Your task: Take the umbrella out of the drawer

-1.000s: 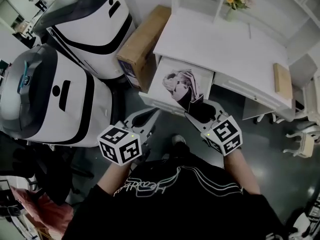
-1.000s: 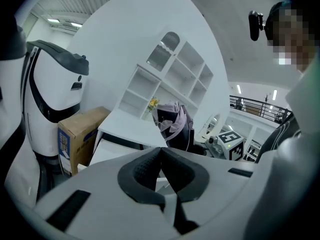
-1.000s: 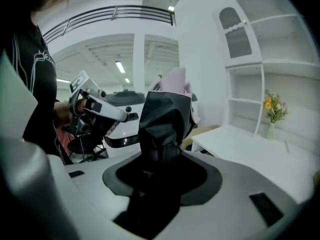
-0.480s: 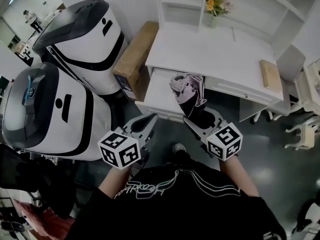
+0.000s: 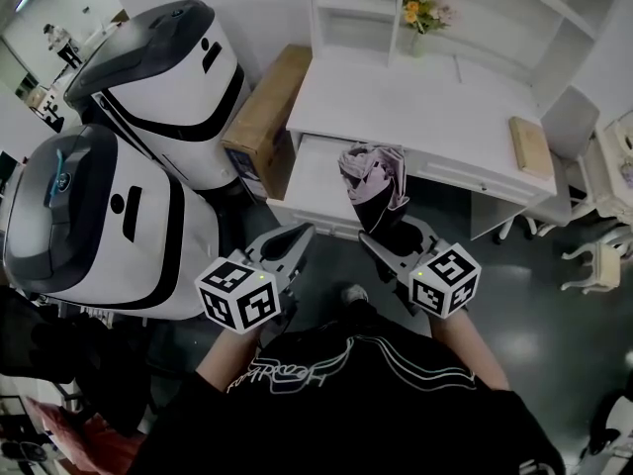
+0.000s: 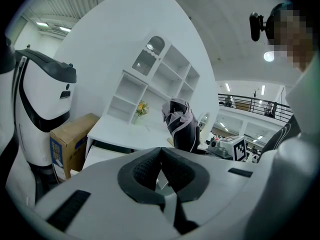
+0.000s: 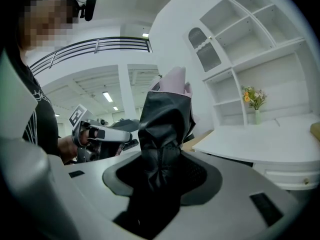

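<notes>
The right gripper (image 5: 396, 236) squeezes the folded umbrella (image 5: 374, 178). It stands tall, its top pointing to 12 o'clock. The left gripper (image 5: 292, 236) is pinched together, empty.

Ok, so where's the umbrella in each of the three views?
Head view: umbrella at centre, held by the right gripper, at the open drawer's right end.
Left gripper view: umbrella centre-right, beyond the jaws.
Right gripper view: umbrella at centre, clamped between the jaws.
Shared landmark: flower vase on the desk.
</notes>
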`<state>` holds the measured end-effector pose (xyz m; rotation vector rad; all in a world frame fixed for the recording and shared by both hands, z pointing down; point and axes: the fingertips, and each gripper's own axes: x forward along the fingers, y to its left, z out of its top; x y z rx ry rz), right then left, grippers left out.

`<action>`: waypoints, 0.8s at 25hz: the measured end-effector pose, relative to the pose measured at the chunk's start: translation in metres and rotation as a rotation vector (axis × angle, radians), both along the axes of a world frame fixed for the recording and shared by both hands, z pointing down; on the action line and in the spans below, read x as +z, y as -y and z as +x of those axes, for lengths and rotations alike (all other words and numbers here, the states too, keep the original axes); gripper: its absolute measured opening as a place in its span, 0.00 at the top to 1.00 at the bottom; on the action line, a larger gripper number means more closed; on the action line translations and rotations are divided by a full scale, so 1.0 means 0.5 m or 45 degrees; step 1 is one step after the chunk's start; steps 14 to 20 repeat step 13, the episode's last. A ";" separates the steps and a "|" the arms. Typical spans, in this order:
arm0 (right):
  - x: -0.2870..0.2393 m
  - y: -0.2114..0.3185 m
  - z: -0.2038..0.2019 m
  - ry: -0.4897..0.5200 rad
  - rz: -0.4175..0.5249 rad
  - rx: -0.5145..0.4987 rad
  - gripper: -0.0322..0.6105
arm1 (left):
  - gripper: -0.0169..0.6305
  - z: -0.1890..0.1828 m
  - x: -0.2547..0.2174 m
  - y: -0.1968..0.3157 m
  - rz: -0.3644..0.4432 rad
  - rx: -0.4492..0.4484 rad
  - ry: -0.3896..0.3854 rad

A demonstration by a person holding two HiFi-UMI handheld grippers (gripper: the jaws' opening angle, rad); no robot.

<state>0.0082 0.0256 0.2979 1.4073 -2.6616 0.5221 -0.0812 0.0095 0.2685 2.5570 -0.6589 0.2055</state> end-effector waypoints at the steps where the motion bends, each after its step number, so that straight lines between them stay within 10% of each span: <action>1: -0.001 -0.001 -0.001 0.001 0.000 0.002 0.62 | 0.94 0.000 0.001 0.000 0.000 0.004 0.000; 20: 0.011 0.002 -0.004 0.003 -0.024 0.011 0.62 | 0.94 0.002 0.008 0.011 -0.007 0.032 0.000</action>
